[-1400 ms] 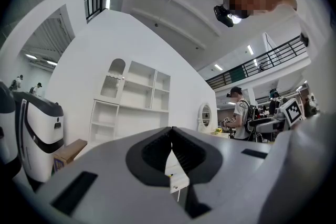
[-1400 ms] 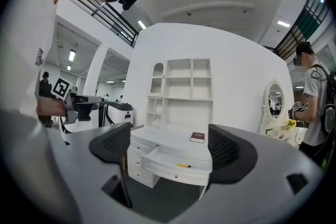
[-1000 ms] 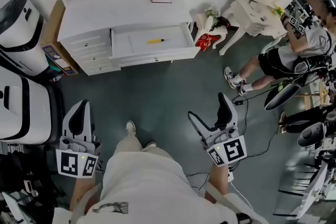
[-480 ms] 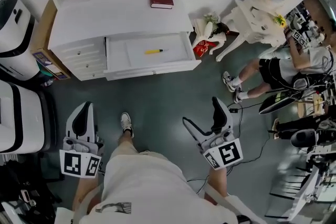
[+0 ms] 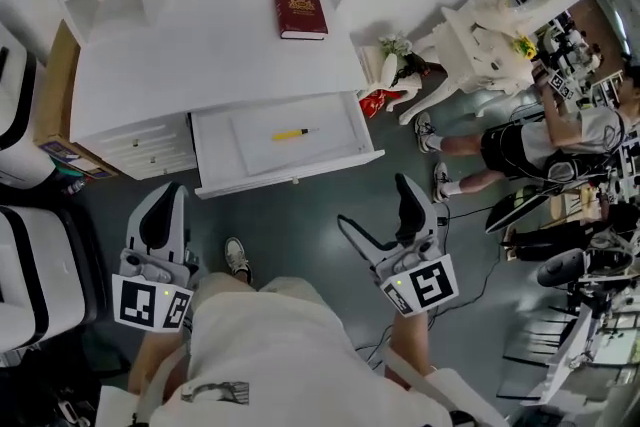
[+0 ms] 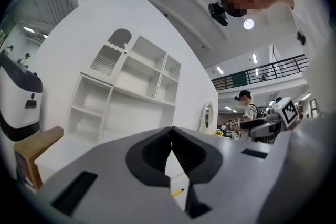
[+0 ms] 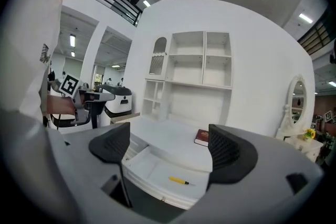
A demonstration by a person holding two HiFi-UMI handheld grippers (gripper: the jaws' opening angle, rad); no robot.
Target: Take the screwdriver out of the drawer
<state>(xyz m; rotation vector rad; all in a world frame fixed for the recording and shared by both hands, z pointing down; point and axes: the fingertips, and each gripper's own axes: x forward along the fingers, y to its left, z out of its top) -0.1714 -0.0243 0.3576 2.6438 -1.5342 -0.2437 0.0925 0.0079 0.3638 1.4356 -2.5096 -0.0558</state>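
The white desk point(image 5: 200, 45) stood ahead of both pairs of jaws, its wide drawer point(image 5: 285, 140) pulled open toward them. The drawer held one thing only, the yellow screwdriver point(image 5: 291, 133), lying flat near its middle, well beyond the jaw tips and untouched. On the desk top behind the drawer lay a red book point(image 5: 300, 13).

The right gripper point(image 5: 372, 205) had its jaws spread wide with nothing between them; in the right gripper view the drawer point(image 7: 157, 170) and screwdriver point(image 7: 181, 181) showed in the gap between the two pads. The left gripper point(image 5: 165, 195) had its jaws pressed together, empty.

Compared with half a second earlier, desk and drawer had drawn nearer to both grippers in the head view.

In the left gripper view that gripper's own body point(image 6: 171, 134) blocked most of the desk; only a sliver of the screwdriver point(image 6: 178, 192) showed below the closed tips. The drawer's back end was hidden under the desk top.
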